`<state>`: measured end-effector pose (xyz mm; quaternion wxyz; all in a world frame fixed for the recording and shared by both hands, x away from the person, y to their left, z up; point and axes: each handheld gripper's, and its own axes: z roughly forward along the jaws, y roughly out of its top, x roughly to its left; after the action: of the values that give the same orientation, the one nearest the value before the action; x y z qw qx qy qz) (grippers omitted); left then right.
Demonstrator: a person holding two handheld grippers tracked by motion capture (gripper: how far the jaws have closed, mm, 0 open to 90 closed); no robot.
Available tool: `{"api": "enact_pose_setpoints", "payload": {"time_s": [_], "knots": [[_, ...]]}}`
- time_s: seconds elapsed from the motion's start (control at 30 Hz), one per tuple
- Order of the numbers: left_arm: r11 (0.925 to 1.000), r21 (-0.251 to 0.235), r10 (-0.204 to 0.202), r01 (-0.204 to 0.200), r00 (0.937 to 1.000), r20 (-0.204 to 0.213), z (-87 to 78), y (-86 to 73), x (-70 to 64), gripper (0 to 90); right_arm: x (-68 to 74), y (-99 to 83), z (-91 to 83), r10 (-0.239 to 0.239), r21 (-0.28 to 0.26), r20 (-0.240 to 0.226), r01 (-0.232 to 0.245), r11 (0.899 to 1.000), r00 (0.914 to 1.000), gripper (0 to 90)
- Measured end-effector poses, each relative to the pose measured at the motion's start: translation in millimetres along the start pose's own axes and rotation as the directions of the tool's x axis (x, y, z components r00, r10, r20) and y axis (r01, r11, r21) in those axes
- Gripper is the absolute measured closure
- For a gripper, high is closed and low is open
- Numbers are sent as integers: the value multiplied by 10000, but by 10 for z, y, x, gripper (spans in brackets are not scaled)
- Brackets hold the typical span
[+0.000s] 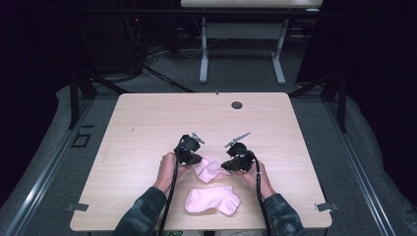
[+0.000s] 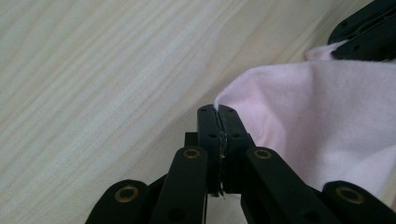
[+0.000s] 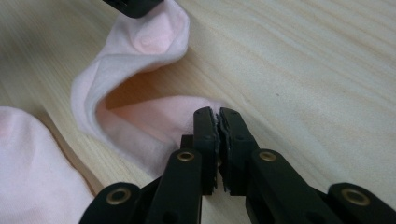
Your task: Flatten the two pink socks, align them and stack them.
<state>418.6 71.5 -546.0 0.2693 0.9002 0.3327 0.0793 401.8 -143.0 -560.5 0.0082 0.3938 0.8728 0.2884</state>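
The jaws of the left gripper (image 2: 219, 112) and of the right gripper (image 3: 218, 114) are each clamped on an edge of one pink sock (image 1: 211, 168), which is stretched between them. The second sock (image 1: 212, 200) lies flat nearer the person, untouched. Pairing or folding is judged barely begun.

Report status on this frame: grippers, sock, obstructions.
Left gripper shut on the crumpled pink cotton sock. Right gripper shut on its opposite edge. Second pink sock lies flat nearby, apart.

a pale wooden table (image 1: 147, 118) is standing on grey carpet (image 1: 236, 73), with a white-legged desk (image 1: 241, 29) sitting behind and darkness surrounding everything.
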Motion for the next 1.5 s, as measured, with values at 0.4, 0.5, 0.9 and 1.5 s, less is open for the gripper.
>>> {"api": "enact_pose_setpoints", "payload": {"time_s": [0.4, 0.5, 0.9, 1.5], "knots": [[9652, -2327, 1094, -1194, 9924, -557, -488, -158, -133, 896, -186, -72, -325, 1503, -1826, 1356, -1244, 9753, 9793, 867], [9619, -2415, 1182, -1281, 9915, -550, -483, -236, -157, 896, -210, -102, -405, 1670, -1989, 1564, -1346, 9707, 9735, 867], [9730, -2305, 213, -80, 9982, 553, -428, -420, -46, 895, -165, -184, -688, 1787, -1639, 1658, -1516, 9748, 9698, 863], [9753, -1446, -1540, 1669, 9834, 963, -194, -614, 12, 890, -24, -350, -682, -1125, -1784, 1119, 1313, 9752, 9873, 486]]}}
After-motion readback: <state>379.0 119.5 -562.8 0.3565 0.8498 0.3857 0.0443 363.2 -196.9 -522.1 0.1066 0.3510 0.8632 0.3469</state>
